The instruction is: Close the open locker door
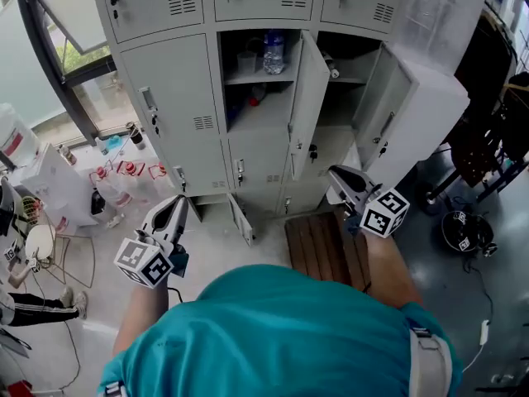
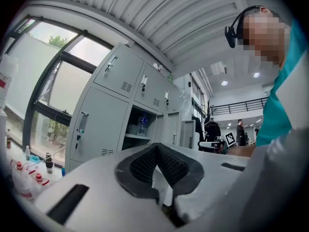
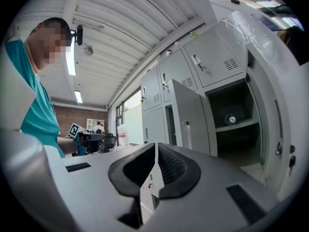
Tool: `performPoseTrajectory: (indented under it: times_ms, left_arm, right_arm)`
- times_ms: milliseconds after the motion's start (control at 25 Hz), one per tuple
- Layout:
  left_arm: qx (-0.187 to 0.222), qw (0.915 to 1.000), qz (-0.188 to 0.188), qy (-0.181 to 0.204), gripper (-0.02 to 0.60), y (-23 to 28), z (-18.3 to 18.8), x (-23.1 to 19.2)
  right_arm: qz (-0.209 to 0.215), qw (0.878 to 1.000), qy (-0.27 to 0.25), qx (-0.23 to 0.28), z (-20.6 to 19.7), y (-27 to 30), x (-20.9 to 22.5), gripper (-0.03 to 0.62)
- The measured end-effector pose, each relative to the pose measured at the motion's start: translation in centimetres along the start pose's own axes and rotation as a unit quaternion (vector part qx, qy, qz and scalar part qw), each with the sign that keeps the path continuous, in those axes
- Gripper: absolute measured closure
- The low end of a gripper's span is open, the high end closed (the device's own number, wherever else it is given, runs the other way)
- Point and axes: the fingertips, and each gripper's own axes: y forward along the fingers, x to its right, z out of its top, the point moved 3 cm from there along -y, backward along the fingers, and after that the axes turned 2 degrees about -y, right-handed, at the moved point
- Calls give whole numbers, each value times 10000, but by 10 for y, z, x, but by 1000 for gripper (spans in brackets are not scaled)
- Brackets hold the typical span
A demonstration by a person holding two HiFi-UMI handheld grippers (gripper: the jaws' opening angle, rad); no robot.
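Observation:
A bank of grey lockers (image 1: pixel 173 98) stands in front of me. The middle locker's tall door (image 1: pixel 307 106) hangs open, showing a shelf with a water bottle (image 1: pixel 274 52). A second door (image 1: pixel 380 118) further right is open too, and a small low door (image 1: pixel 240 219) juts out near the floor. My left gripper (image 1: pixel 178 207) is shut and empty, short of the lockers at the left. My right gripper (image 1: pixel 337 174) is shut and empty, just before the open doors. In the right gripper view, the open door (image 3: pixel 190 120) stands beyond the shut right gripper (image 3: pixel 155 146). In the left gripper view, the open compartment (image 2: pixel 140 124) lies beyond the shut left gripper (image 2: pixel 157 149).
A brown slatted board (image 1: pixel 326 251) lies on the floor under my right arm. Bottles and red-wire items (image 1: pixel 120 176) clutter the floor by the window at left. A black stand and round device (image 1: pixel 467 230) sit at the right. Someone's shoes (image 1: pixel 70 300) show at far left.

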Motion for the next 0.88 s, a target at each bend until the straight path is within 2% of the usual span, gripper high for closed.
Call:
performPoseTrajectory:
  times_ms: [200, 360, 520, 880]
  left_arm:
    - [86, 9992, 338, -175, 579, 72, -6, 10]
    - [-10, 9992, 360, -146, 579, 108, -12, 19]
    - [-142, 9996, 249, -35, 580, 125, -11, 14]
    - [-315, 9994, -166, 6, 580, 160, -3, -9]
  right_arm:
    - [865, 9958, -292, -23, 8, 25, 56, 592]
    - [1428, 9890, -383, 35, 12, 39, 82, 573]
    - [1817, 9820, -509, 73, 17, 60, 94, 507]
    - [2690, 9614, -571, -61, 8, 96, 101, 481]
